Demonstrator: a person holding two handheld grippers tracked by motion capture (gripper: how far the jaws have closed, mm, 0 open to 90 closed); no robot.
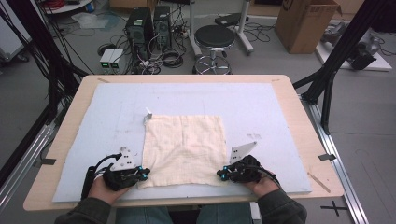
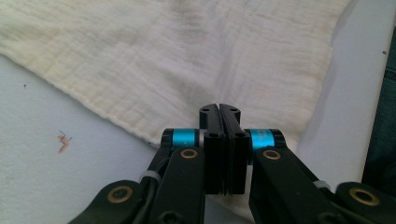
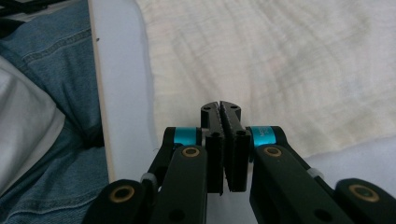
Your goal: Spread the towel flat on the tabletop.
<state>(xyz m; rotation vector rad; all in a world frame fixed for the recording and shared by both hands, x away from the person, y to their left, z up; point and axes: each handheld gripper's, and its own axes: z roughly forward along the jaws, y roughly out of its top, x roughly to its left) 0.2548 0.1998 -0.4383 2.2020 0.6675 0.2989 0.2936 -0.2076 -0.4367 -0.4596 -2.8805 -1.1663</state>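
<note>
Both grippers closed at the near corners of the cloth

Black jaws of the left gripper [image 2: 219, 109] stand fully together at the near left corner of the cream cloth [image 1: 184, 149]; whether fabric is pinched between them cannot be told, since the corner runs under the linkage. Those of the right gripper [image 3: 221, 106] are likewise closed at the near right corner, fabric spreading ahead of them. Judged from this symmetric placement, the 2 corners are taken so the near edge can be lifted and folded away. Cloth lies flat on the pale blue mat [image 1: 261, 102], which covers the wooden table [image 1: 299, 107]
</note>
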